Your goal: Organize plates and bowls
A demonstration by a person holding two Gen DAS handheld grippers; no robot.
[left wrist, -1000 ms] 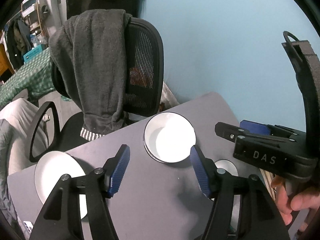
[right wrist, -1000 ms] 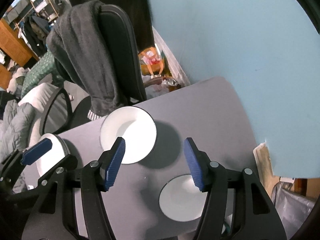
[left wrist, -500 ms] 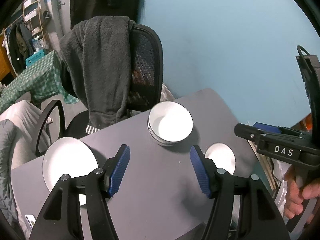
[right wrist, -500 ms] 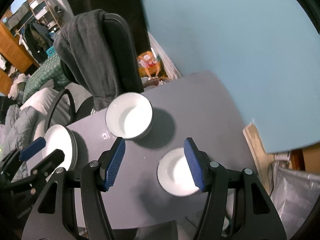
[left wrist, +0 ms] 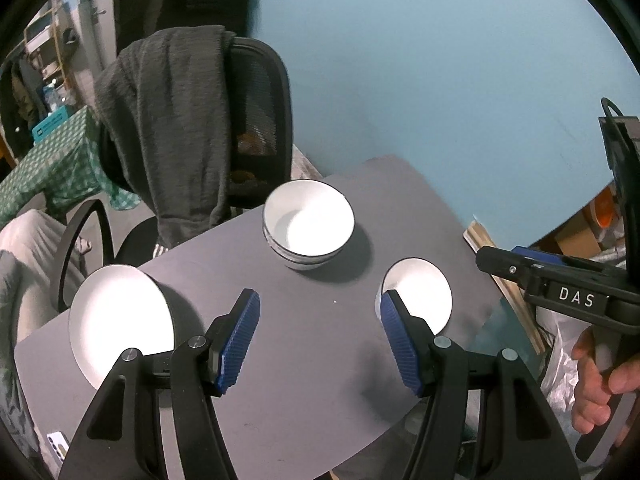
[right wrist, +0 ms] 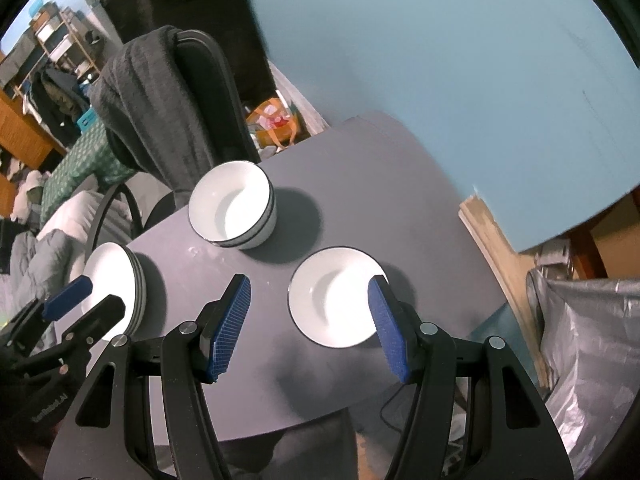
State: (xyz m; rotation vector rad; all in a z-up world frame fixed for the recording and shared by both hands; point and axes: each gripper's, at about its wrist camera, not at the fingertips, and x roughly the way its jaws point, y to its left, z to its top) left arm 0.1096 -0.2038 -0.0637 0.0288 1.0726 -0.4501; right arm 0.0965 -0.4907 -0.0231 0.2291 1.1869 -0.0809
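Both grippers are black plastic frames with silver screws and ribbed blue fingers (left wrist: 236,344). The right gripper (left wrist: 520,258) bears white "DAS" lettering and a black cable.

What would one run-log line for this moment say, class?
left gripper: open, empty | right gripper: open, empty, above saucer | bowls: stacked | plates: stacked | table

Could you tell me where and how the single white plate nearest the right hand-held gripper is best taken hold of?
Grip the single plate by its thin dark-edged rim, probably on the near side facing the right hand-held gripper. It lies flat and alone on the grey table, so one finger should slide under the raised lip, the other press from above.
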